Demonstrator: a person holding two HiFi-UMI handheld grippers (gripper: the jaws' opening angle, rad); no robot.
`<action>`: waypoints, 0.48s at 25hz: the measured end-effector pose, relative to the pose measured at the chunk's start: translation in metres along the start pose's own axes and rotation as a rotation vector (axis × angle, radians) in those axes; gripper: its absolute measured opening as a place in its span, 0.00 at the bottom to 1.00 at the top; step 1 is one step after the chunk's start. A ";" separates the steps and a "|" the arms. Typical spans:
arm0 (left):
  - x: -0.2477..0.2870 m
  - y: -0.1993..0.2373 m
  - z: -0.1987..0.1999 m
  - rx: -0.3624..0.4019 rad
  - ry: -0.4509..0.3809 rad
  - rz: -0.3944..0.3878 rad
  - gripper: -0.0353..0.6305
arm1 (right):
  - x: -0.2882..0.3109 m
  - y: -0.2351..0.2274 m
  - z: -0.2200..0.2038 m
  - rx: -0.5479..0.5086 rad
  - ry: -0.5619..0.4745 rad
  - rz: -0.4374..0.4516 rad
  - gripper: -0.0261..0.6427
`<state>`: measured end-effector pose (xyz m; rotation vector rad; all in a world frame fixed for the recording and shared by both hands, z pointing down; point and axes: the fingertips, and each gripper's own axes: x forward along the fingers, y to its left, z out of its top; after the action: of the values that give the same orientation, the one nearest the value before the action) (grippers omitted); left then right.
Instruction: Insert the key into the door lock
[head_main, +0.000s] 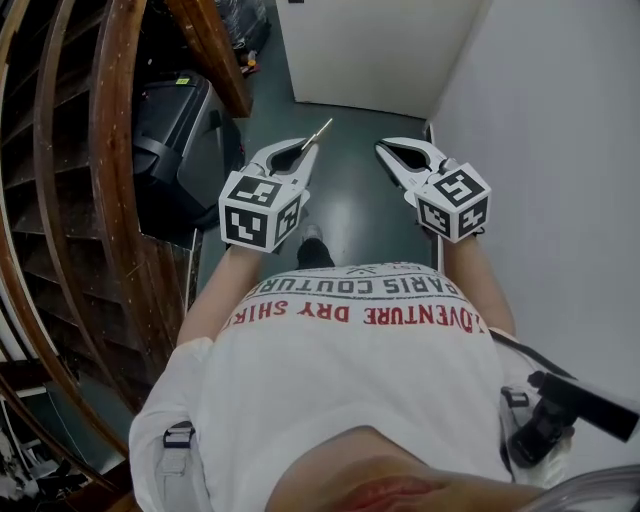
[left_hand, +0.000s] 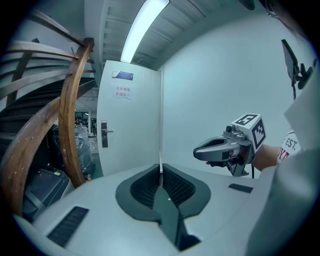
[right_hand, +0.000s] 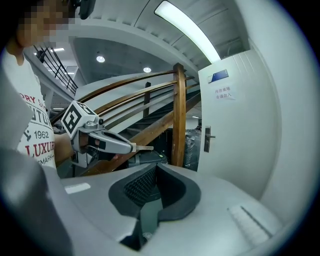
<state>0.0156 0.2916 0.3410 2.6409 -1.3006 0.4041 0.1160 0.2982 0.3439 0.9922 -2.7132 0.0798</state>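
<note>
Wooden stair rail (head_main: 110, 150): curved timber to the left of the left tongs and well apart from them. It closes that side of the corridor, so the way to the door is judged to run straight ahead.
Left tongs (head_main: 303, 152): clamped on the key. The pads pinch its head end, which leaves the blade free to enter a lock. The tongs are held roughly level and aimed down the corridor.
Key (head_main: 319, 132): thin metal blade projecting forward from the tips of the left tongs. In the left gripper view it shows as an upright sliver between the pads. A grip this narrow may let the blade swivel on contact.
Door lock (left_hand: 104, 134): plate with lever handle near the door's left edge, well ahead of the left tongs and left of the key's line. It is not yet reached. The key is judged to need carrying forward and leftward before it can be aligned.
Door (head_main: 350, 50): white, with a notice on its upper part, well ahead of both tongs.
Right tongs (head_main: 384, 150): jaws together with nothing between them. They are held beside the left tongs, apart from them and at similar height, and are judged to be on standby.
White wall (head_main: 560, 120): near the right of the right tongs. It leaves little side room, which probably explains why both tongs stay close in front of the body.
</note>
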 end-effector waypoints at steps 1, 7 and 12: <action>0.008 0.008 -0.004 -0.004 0.003 -0.002 0.09 | 0.008 -0.007 -0.004 0.002 0.001 -0.004 0.04; 0.085 0.084 -0.014 -0.028 0.020 -0.034 0.09 | 0.091 -0.068 -0.022 0.021 0.028 -0.017 0.04; 0.175 0.183 0.001 -0.057 0.037 -0.046 0.09 | 0.189 -0.153 -0.010 0.032 0.050 -0.041 0.04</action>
<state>-0.0283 0.0496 0.4009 2.5985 -1.2190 0.4002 0.0774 0.0641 0.3963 1.0398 -2.6532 0.1391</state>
